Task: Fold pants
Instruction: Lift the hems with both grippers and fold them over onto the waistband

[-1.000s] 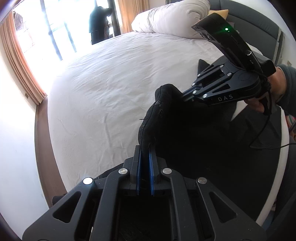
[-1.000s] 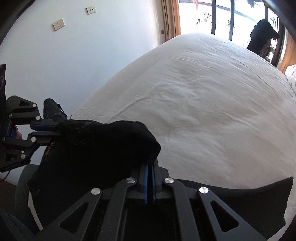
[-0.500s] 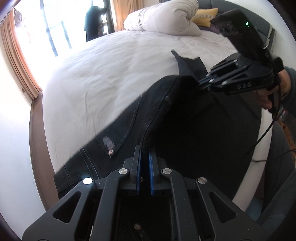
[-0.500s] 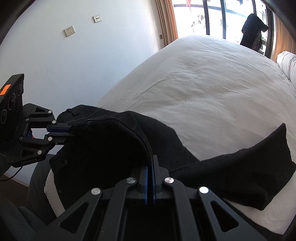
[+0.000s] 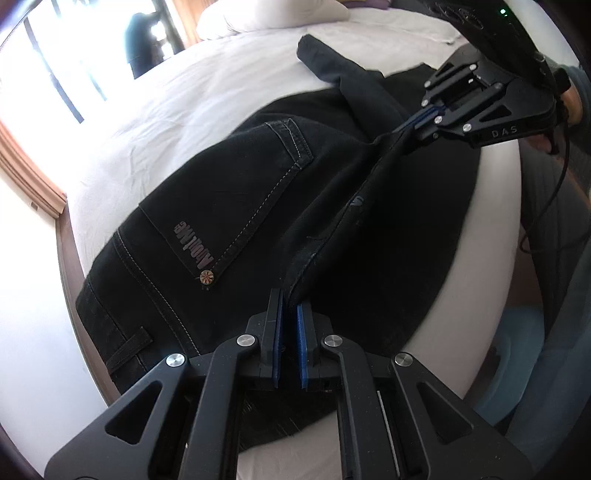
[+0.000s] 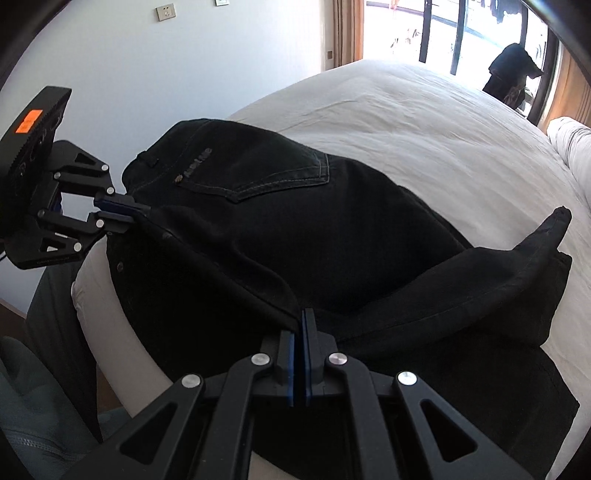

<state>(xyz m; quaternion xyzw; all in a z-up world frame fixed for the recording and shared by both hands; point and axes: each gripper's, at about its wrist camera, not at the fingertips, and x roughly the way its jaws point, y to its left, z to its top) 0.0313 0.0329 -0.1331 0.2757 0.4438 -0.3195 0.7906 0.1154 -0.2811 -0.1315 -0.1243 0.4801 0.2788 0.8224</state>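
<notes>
We see a pair of black pants spread over the near part of a bed with a white sheet, the seat side up — a back pocket with pale stitching, a rivet and a small brand mark faces us in both views. The waistband end lies toward the bed's edge by the wall, and one leg runs off the other way, its hem lifted a little off the sheet.

The left tongs are closed on a fold of the dark cloth: the blue pads pinch an edge of fabric that rises from the pants to the fingertips. The right tongs are likewise clamped on the same raised ridge of cloth, further along it. Between the two grips the fabric is drawn into a taut crease above the rest of the garment.

From the left wrist view the right tongs appear at the far end of that crease, held by a hand partly hidden behind the tool. From the right wrist view the left tongs show at the waistband side, beside the white wall.

A rumpled white duvet lies at the head of the bed, and a bright window stands beyond the far side.
</notes>
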